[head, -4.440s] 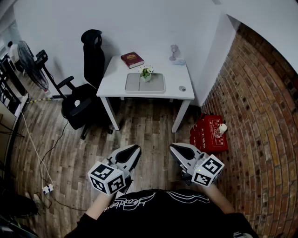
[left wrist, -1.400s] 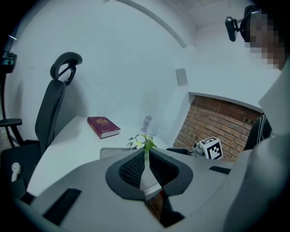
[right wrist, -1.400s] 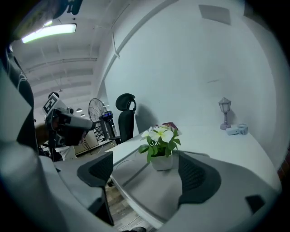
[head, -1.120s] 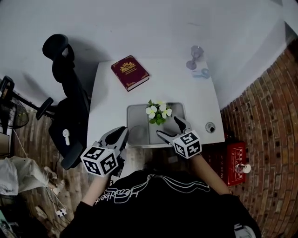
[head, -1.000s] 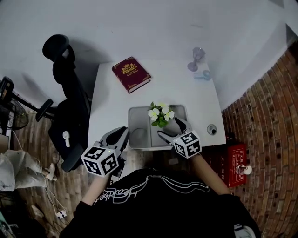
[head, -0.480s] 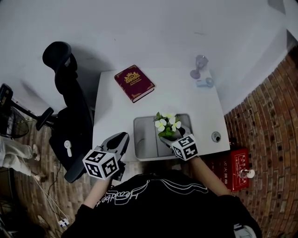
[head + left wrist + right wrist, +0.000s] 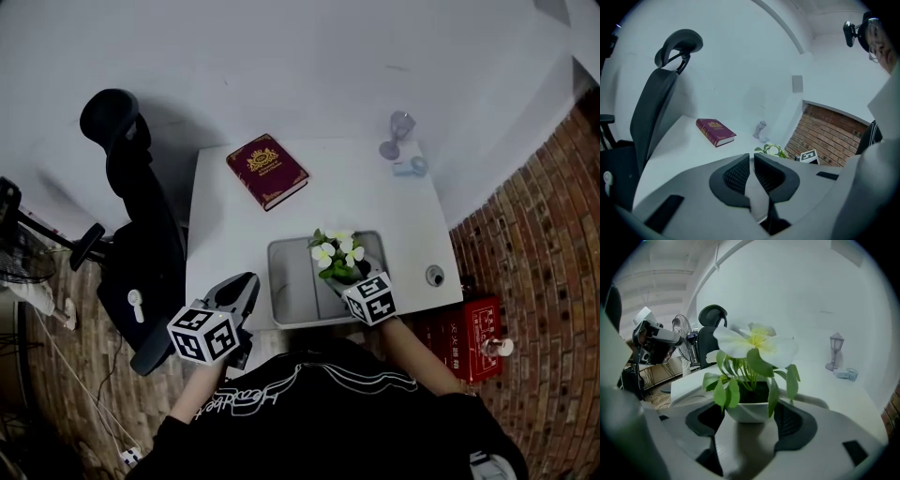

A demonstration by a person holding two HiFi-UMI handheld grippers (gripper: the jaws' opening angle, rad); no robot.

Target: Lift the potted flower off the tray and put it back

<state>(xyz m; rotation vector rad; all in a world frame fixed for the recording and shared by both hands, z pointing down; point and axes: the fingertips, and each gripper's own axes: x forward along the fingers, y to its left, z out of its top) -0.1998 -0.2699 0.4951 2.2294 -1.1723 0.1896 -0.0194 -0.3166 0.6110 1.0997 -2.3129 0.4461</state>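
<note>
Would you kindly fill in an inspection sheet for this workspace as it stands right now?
Surface: white table, mostly bare.
Job's things: potted flower standing in the grey tray, at its right end.
Clutter: red book, small lamp ornament and a pale blue item at the far side; small round item near the right edge.
Grippers: left gripper jaws together, holding nothing, short of the table; right gripper jaws closing either side of the pot.
Cables: white cable on the floor at left.
Surroundings: black office chair left of the table, brick wall and red crate right.
</note>
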